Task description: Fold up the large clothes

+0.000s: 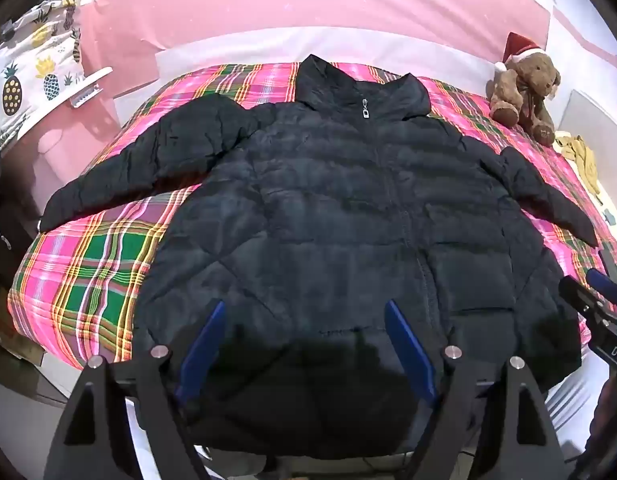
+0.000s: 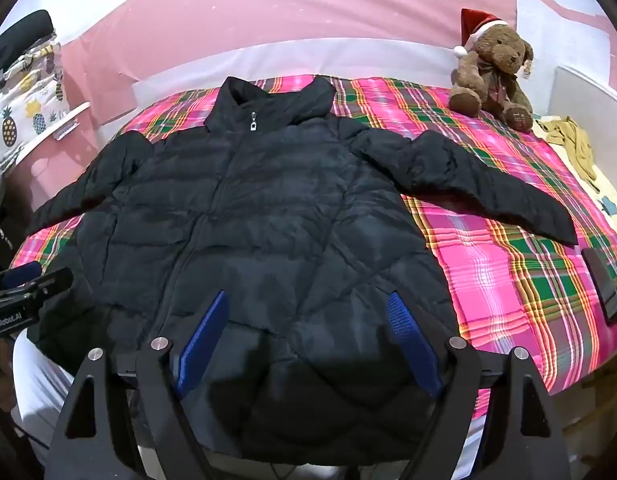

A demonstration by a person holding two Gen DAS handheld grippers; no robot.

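So there's a big black puffer jacket (image 1: 328,208) laid out flat, front side up, on a bed with a pink, green and yellow plaid blanket (image 1: 84,272). It's zipped all the way, with the silver zipper pull (image 1: 365,109) sitting right under the collar at the far end, and both sleeves are spread out to the left and right. The hem hangs at the near edge of the bed, closest to the cameras. The left gripper (image 1: 304,312) hovers over the near part of the jacket with its blue pads spread wide apart and nothing between them, not touching the fabric as far as I can tell. Same deal with the right gripper (image 2: 310,312): jaws wide, nothing gripped, just hanging above the lower front of the jacket. Each one pokes into the edge of the other's view. At the far right corner of the bed sits a brown teddy bear (image 2: 494,72) in a red Santa hat, well apart from the jacket, and next to it there's a crumpled yellowish cloth (image 2: 572,140). A flat dark device (image 2: 604,284) lies on the blanket near the right edge, just past the right sleeve's cuff. Off to the far left there's pineapple-print fabric (image 1: 24,76). No real containers anywhere that I can make out.
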